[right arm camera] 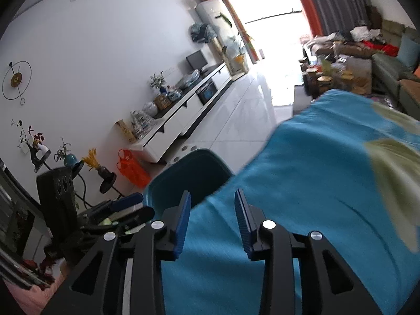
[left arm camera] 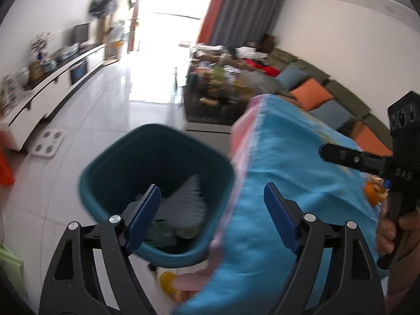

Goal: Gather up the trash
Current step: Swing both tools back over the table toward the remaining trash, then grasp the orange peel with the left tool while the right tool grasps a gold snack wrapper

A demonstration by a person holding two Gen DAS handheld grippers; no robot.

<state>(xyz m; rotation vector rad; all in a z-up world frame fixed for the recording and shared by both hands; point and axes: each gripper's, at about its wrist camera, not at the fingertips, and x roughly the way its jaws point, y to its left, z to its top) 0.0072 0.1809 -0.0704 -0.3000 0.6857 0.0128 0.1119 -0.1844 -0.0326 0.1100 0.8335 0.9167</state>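
1. left wrist view: the left tongs (left arm camera: 211, 204) stood wide open, their blue pads apart with nothing pressed between them. below and ahead sat a teal bin (left arm camera: 157, 183) on the pale tiled floor (left arm camera: 105, 110), with grey and green trash (left arm camera: 181, 210) lying in its bottom. a large blue bag (left arm camera: 288, 183) with a pink seamed edge hung blurred just right of the bin, its lower part overlapping the bin's right rim; the right pad of the left tongs lay in front of it, and contact cannot be told. at the far right the right tongs (left arm camera: 341, 155) reached in against the bag's upper side, a hand (left arm camera: 393, 231) beneath them.

2. right wrist view: the right tongs (right arm camera: 212, 212) stood partly open, the blue bag (right arm camera: 315, 183) filling the space beyond and between the pads, which did not visibly pinch it. the teal bin (right arm camera: 191, 173) showed past the left pad, partly covered by the bag. the left tongs (right arm camera: 126, 210) lay at lower left. a white sideboard (right arm camera: 183, 120) ran along the wall, and a green sofa (right arm camera: 388, 68) stood at far right.
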